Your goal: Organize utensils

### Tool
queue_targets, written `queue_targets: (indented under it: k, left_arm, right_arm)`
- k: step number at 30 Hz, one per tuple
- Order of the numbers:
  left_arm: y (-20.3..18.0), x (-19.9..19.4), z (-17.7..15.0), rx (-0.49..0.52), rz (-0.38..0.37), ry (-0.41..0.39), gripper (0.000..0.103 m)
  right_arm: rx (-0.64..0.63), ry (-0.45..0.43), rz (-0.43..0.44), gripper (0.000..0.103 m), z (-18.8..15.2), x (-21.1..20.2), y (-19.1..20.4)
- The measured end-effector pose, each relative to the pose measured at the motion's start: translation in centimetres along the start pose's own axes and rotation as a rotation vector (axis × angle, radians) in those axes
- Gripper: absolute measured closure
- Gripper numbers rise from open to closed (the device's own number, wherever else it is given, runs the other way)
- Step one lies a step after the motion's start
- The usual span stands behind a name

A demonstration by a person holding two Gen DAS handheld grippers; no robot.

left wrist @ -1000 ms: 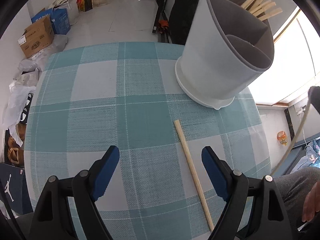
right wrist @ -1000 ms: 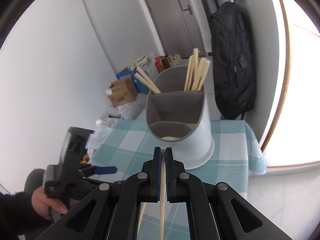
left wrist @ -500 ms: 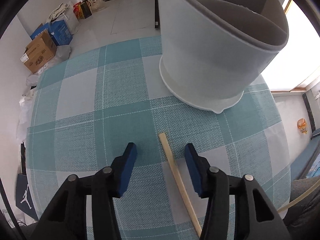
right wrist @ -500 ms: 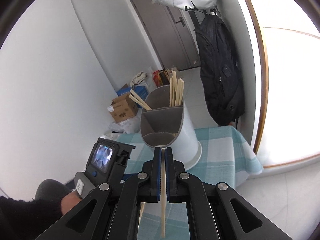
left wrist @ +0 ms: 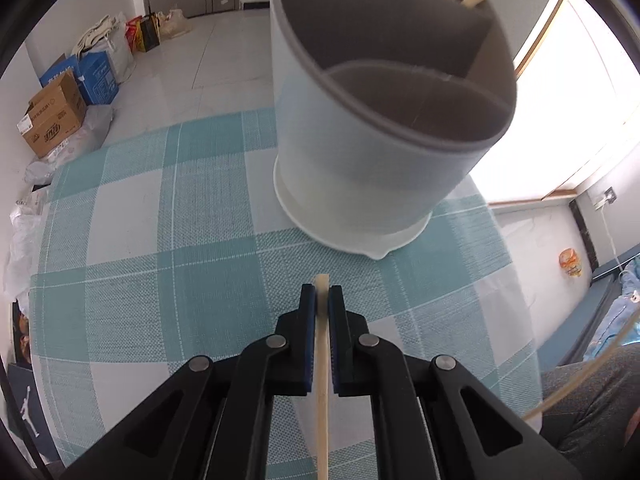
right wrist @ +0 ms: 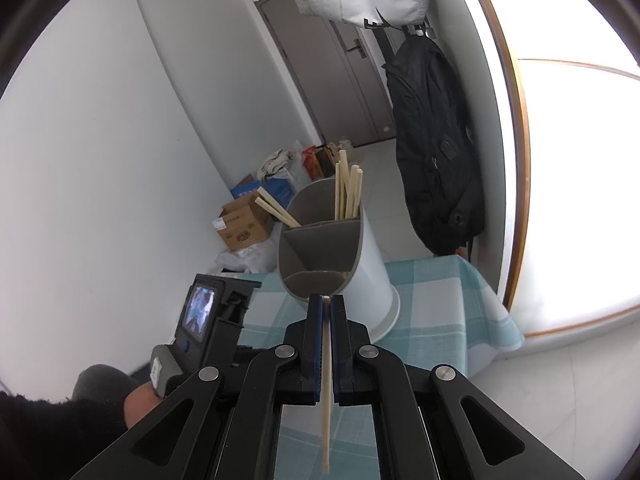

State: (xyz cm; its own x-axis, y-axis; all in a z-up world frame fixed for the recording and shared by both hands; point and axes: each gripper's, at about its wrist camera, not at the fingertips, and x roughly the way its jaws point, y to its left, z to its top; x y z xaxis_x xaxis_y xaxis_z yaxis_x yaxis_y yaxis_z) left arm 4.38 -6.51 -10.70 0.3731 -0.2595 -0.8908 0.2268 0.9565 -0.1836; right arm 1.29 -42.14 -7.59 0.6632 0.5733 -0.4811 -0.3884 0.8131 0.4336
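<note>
Risk we note: both grippers, left and right, have fingers clamped on one chopstick each before the holder, where thin sticks may pivot and miss.

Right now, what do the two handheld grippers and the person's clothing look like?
Both grippers look alike: the left gripper and right gripper have black angular plastic linkages with silver round rivets and blue pads lining the fingers. Seen from the right wrist view, the left unit's back carries a small lit screen and a blue button. The person wears a black fuzzy sleeve and grey trousers.
</note>
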Motion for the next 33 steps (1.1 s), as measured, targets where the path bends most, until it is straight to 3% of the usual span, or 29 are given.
queue_targets:
  k: [7,11,17,21,33]
  left_arm:
    - [-1.3,-4.9,-1.3,-0.033,-0.038,-0.233,0.101]
    - [-1.7,-6.9,-1.7,-0.028,-0.04,-0.308,0.101]
    - [-1.4,-7.8,-2.0,-0.026,-0.048,-0.368,0.101]
    - [0.7,-8.6,-1.4,-0.042,-0.085,-0.407,0.101]
    - [1.0,-10.8,-1.7,-0.024,-0.126,-0.463,0.101]
  right_arm:
    - [-0.003,-0.002,-0.005,0.1,-0.1,0.3,0.4]
    - [-0.021,-0.005,-0.005,0.1,-0.3,0.5,1.1]
    - [-0.05,0.014,-0.033,0.1,-0.6,1.4,1.8]
    - [-0.047,0.014,-0.042,0.1,-0.3,1.7,2.0]
    - [-0.085,-0.022,-0.049,0.1,0.4,1.7,4.4]
